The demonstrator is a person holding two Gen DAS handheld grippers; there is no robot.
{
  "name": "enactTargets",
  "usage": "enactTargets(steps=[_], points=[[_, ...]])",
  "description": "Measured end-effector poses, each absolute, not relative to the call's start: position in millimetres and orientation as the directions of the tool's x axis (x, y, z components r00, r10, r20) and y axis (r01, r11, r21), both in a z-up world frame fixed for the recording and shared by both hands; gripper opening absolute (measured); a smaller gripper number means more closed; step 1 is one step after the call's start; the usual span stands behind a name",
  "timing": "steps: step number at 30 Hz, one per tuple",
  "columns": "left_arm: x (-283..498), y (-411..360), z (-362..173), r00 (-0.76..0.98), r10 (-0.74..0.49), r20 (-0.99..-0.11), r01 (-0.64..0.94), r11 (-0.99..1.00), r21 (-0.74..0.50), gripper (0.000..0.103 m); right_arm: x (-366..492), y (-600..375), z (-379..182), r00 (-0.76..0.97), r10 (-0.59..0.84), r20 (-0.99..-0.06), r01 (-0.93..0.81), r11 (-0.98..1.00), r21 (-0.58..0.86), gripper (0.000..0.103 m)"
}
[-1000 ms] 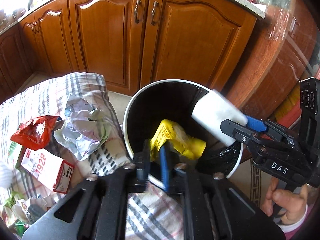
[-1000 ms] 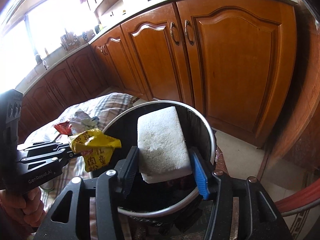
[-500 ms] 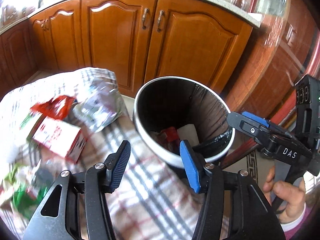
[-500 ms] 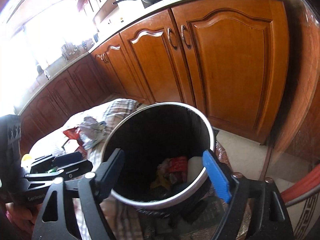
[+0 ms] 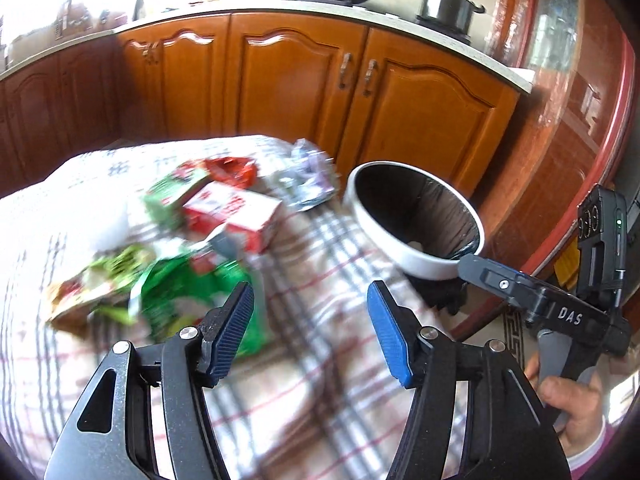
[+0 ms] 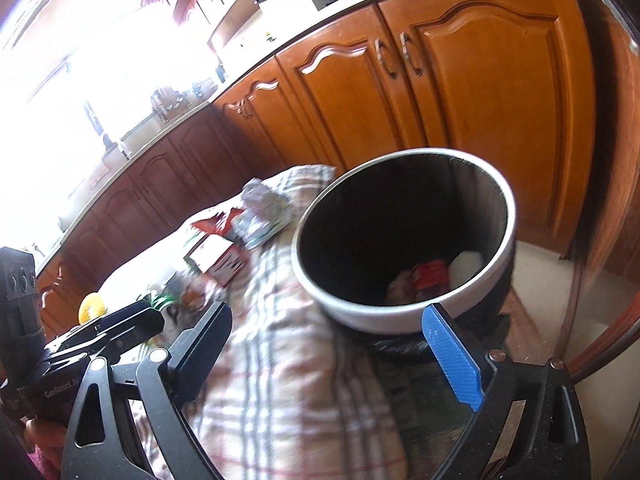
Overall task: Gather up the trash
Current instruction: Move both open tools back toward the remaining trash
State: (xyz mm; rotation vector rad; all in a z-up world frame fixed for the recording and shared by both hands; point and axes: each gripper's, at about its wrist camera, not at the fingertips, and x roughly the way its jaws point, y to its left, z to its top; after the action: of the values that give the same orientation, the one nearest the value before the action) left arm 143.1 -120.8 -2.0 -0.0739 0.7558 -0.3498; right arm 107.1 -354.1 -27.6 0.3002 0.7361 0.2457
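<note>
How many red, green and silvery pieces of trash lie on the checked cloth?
Red: 2, the red wrapper and the red-and-white box.
Green: 3, the green carton, the green bag and the blurred green-yellow wrapper.
Silvery: 1, the crumpled wrapper.
Total: 6.

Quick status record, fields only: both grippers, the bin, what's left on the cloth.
left gripper: open, empty, jaws just opened, over the checked cloth
right gripper: open, empty, jaws just opened wide, near the bin
bin: upright, trash inside, including a white block
left to collect: red-white carton, green wrapper, crumpled wrapper
</note>
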Motion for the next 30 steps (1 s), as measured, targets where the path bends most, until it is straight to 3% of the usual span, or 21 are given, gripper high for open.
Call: enactTargets(steps=[16,30], points=[[120.6,-20.6,-20.1,0.690,-0.241,-0.683,0.154,0.970,-0.187,0.060,95.5,-272.2,-38.3,0.642,0.425,-0.639,-0.238,0.902,0.361,0.097],[156.5,25.3,-25.2,0.666,-0.215,-0.715,0.213,0.973,-0.095,0.074,117.7,-211.2,-43.6,0.582,0.501,-0.640,-0.337,0.865,0.370,0.097]])
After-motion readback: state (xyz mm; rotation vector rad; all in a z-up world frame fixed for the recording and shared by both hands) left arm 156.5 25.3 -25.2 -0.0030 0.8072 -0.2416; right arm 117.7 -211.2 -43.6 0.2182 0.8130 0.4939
